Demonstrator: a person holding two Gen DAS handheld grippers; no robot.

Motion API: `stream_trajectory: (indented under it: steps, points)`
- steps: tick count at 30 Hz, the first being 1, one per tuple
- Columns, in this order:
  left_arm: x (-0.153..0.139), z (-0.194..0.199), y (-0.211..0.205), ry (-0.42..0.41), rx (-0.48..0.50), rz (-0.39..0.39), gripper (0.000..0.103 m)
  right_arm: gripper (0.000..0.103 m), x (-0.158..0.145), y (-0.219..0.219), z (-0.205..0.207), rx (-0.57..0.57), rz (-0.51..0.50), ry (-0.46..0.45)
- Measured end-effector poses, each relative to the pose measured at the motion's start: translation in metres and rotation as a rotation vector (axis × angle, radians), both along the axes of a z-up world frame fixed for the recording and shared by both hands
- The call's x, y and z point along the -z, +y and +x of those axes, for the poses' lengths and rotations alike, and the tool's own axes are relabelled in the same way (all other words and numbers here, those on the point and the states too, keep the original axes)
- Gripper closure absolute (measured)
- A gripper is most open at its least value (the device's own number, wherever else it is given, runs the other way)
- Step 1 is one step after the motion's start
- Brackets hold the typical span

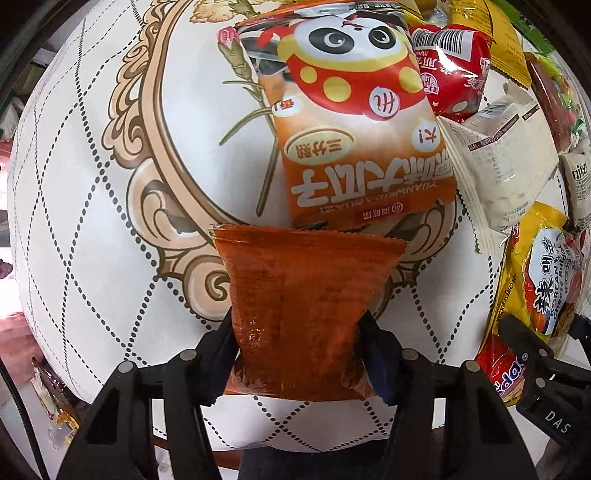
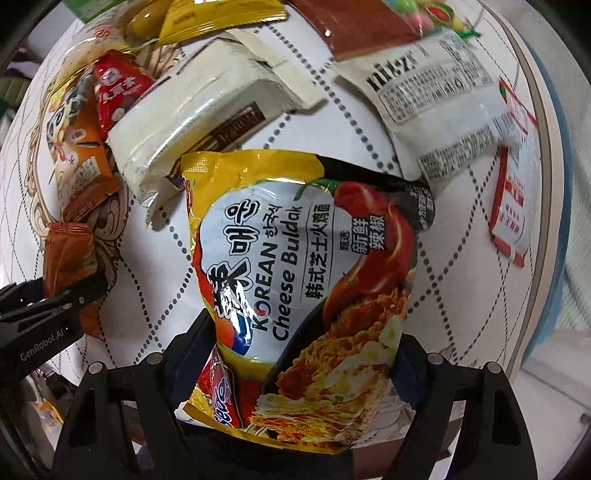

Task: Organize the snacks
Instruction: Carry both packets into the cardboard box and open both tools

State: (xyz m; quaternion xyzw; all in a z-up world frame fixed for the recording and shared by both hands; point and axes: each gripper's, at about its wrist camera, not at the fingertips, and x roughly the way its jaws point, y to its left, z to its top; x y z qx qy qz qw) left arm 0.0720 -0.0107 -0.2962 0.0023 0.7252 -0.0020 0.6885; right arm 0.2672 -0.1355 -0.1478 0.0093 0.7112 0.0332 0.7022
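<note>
In the left wrist view, an orange-brown snack packet [image 1: 295, 295] is pinched at its waist between the black fingers of my left gripper [image 1: 300, 325], which points down over the round table. The same packet [image 2: 66, 254] and the left gripper [image 2: 62, 295] show at the left edge of the right wrist view. My right gripper [image 2: 304, 332] is shut on a yellow Korean Cheese Buldak noodle pack [image 2: 306, 258], whose sides narrow between the pads. A small red packet [image 2: 221, 387] lies under the pack's lower edge. The right gripper [image 1: 532, 347] holds the pack [image 1: 546, 280] at the left wrist view's right edge.
The table has a white quilted cloth [image 1: 92, 184] with a beige scroll pattern. Just beyond the left gripper lies an orange panda seed bag [image 1: 354, 110], then a red packet [image 1: 450, 74] and a white pouch [image 1: 498, 166]. A printed white bag [image 2: 443, 110], a red-white sachet [image 2: 513, 184] and a brown pack [image 2: 369, 29] lie further off.
</note>
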Motion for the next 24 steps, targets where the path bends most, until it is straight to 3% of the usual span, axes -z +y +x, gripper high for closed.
stream_trajectory:
  steps: [2, 5, 10, 21, 24]
  points:
    - [0.001, -0.001, -0.001, -0.006, 0.003, -0.002, 0.045, 0.018, 0.007, -0.014, 0.003, 0.021, 0.009, 0.002]
    - [0.018, 0.004, 0.033, -0.012, 0.010, -0.009, 0.045, 0.018, 0.000, -0.020, 0.009, -0.007, 0.001, -0.017]
    - [0.010, -0.001, 0.036, -0.007, 0.021, -0.026, 0.045, 0.018, -0.015, 0.004, 0.008, -0.185, -0.010, -0.085]
    - [0.001, -0.005, 0.043, 0.006, 0.022, -0.045, 0.051, 0.017, 0.008, -0.036, 0.001, 0.024, 0.049, -0.029]
    - [0.000, -0.008, 0.047, 0.034, 0.012, -0.083, 0.051, 0.017, 0.013, -0.043, 0.001, 0.007, 0.041, -0.047]
